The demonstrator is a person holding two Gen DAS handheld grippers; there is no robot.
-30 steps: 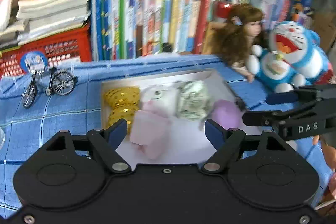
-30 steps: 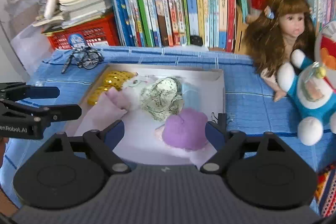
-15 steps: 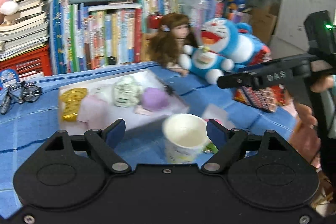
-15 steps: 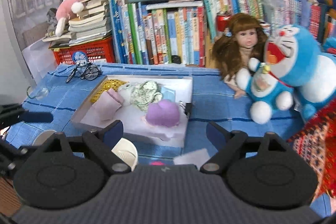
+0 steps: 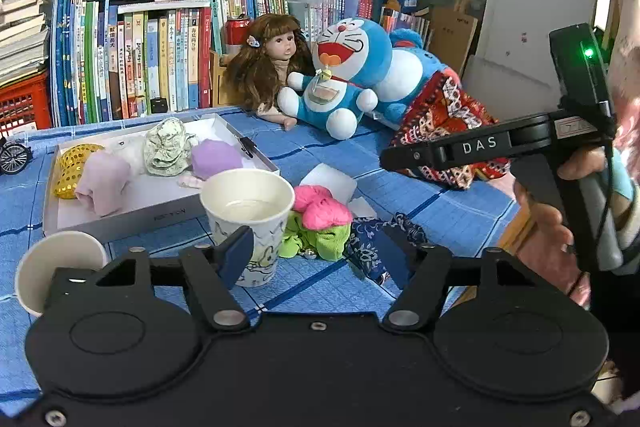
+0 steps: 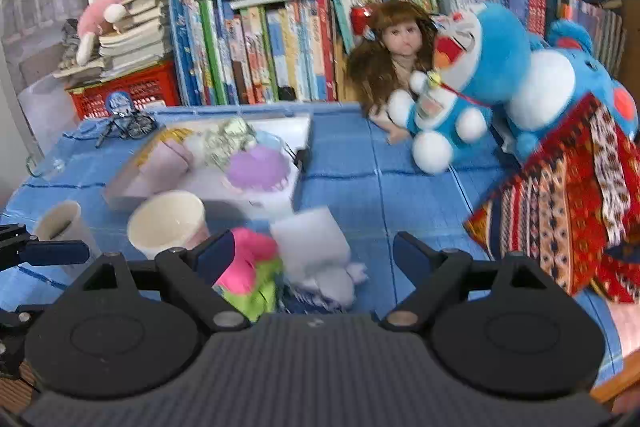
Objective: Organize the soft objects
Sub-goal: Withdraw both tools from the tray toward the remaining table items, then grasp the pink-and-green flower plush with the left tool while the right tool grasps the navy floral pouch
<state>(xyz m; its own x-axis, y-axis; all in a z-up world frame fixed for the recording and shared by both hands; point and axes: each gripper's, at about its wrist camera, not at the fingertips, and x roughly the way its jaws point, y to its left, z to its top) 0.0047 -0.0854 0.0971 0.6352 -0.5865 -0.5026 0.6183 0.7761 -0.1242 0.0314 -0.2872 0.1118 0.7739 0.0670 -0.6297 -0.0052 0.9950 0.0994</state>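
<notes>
A white tray [image 5: 132, 205] on the blue cloth holds a gold sequin piece [image 5: 74, 163], a pale pink cloth [image 5: 102, 179], a green-patterned cloth [image 5: 166, 147] and a purple soft piece [image 5: 216, 159]. The tray also shows in the right wrist view [image 6: 296, 125]. In front lie a pink cloth [image 5: 318, 205] on a green cloth [image 5: 320, 241], a white cloth [image 5: 334, 179] and a dark blue patterned cloth [image 5: 370, 247]. My left gripper [image 5: 320, 251] is open and empty above the near table edge. My right gripper [image 6: 310, 253] is open and empty above the pink cloth [image 6: 244, 261].
Two paper cups [image 5: 248, 211] [image 5: 60, 263] stand near the tray's front. A doll [image 5: 276, 59], a blue plush cat [image 5: 344, 75] and a red patterned cloth [image 5: 444, 115] sit at the right. Books [image 5: 152, 59] line the back. A toy bicycle [image 6: 128, 123] stands far left.
Both grippers have pulled back from over the tray toward the near table edge. The cups and the loose cloths in front of the tray have come into view.
</notes>
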